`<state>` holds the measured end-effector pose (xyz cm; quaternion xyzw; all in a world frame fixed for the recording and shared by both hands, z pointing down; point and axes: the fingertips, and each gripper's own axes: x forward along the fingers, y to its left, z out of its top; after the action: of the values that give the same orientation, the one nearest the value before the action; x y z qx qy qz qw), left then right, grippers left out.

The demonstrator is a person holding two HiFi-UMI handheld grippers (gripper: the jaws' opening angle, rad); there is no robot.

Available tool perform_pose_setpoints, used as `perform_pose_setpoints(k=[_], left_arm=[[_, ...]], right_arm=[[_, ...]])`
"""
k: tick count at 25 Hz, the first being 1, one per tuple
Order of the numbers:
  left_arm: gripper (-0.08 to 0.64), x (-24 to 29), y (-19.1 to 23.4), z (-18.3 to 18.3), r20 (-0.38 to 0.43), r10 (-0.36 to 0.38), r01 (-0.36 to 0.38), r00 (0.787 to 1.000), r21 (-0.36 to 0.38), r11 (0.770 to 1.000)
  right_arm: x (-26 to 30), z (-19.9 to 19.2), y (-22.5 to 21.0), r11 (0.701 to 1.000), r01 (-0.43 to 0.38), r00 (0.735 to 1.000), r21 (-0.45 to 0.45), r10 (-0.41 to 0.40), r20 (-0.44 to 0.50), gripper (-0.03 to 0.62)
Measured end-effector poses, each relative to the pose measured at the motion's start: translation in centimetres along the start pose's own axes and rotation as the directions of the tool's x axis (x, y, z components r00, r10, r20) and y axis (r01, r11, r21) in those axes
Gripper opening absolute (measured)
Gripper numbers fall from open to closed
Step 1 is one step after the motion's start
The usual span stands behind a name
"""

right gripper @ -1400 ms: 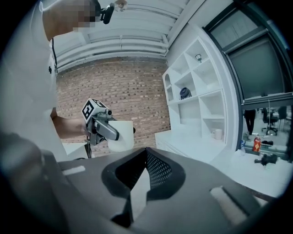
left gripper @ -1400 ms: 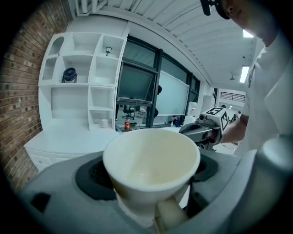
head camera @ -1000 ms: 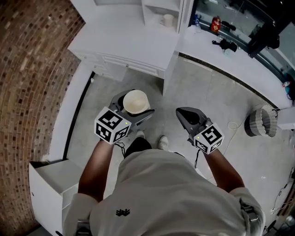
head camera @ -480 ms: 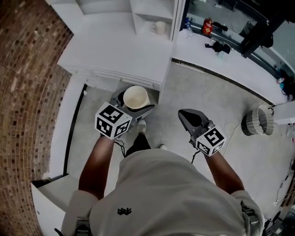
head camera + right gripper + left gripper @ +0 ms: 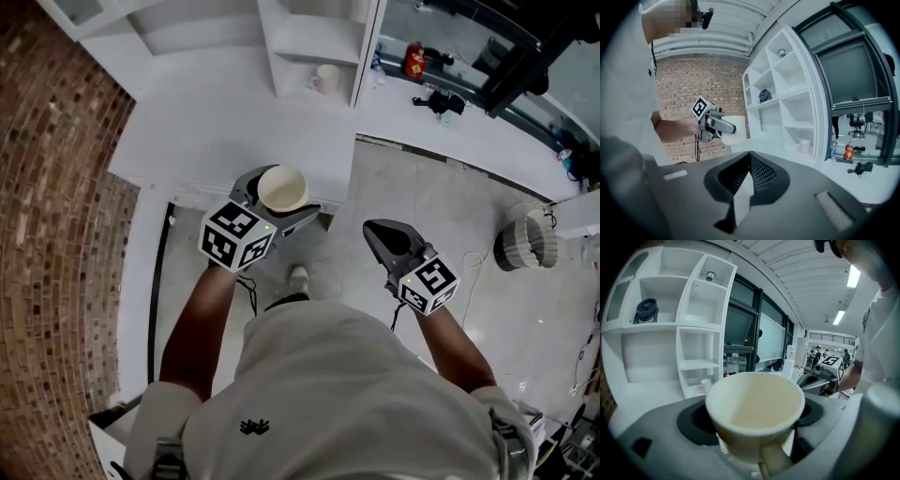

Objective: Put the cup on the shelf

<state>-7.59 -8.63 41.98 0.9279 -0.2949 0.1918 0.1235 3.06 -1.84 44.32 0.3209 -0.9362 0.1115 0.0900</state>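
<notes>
The left gripper (image 5: 280,199) holds the cup (image 5: 754,413). Its fingers (image 5: 689,423) pinch the cup from both sides, one on each side. The cup is cream colored and looks empty. It stands upright between the fingers, with its open top up. Its handle points back, away from the fingertips.

Under the left fingers is the near edge of a white worktop (image 5: 225,112). In front of the fingers, past the worktop, stands a white shelf (image 5: 314,42) with many boxes. A small white mug (image 5: 327,79) sits in a low box of the shelf, well in front of the fingers. A dark round thing (image 5: 647,309) sits in a box high above the fingers.

The right gripper (image 5: 388,240) is off to the right of the left fingers, well apart from them. Its fingers (image 5: 761,176) are pressed together and nothing is between them. They are over the gray floor (image 5: 441,216). A basket (image 5: 530,242) stands on the floor, far to the right of these fingers. A brick wall (image 5: 56,187) is far to the left of the left fingers.
</notes>
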Motion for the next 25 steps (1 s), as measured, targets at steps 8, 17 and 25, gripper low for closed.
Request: perform_pose_setpoints(k=[8, 17, 25], left_arm=[[0.442, 2.2, 7.8, 2.0, -0.014, -0.050, 0.050, 0.999, 0.049, 0.998], [0.442, 7.4, 13.0, 5.3, -0.013, -0.047, 0.047, 0.999, 0.069, 0.996], [0.442, 12.4, 17.7, 10.0, -0.010, 0.003, -0.002, 1.000, 0.076, 0.997]], right_arm=[[5.9, 0.8, -0.9, 0.997, 0.065, 0.998, 0.028, -0.065, -0.006, 0.011], [7.9, 1.0, -3.7, 0.997, 0.060, 0.998, 0.038, -0.059, -0.030, 0.011], [9.5, 3.1, -10.2, 1.000, 0.024, 0.999, 0.017, -0.024, -0.027, 0.011]])
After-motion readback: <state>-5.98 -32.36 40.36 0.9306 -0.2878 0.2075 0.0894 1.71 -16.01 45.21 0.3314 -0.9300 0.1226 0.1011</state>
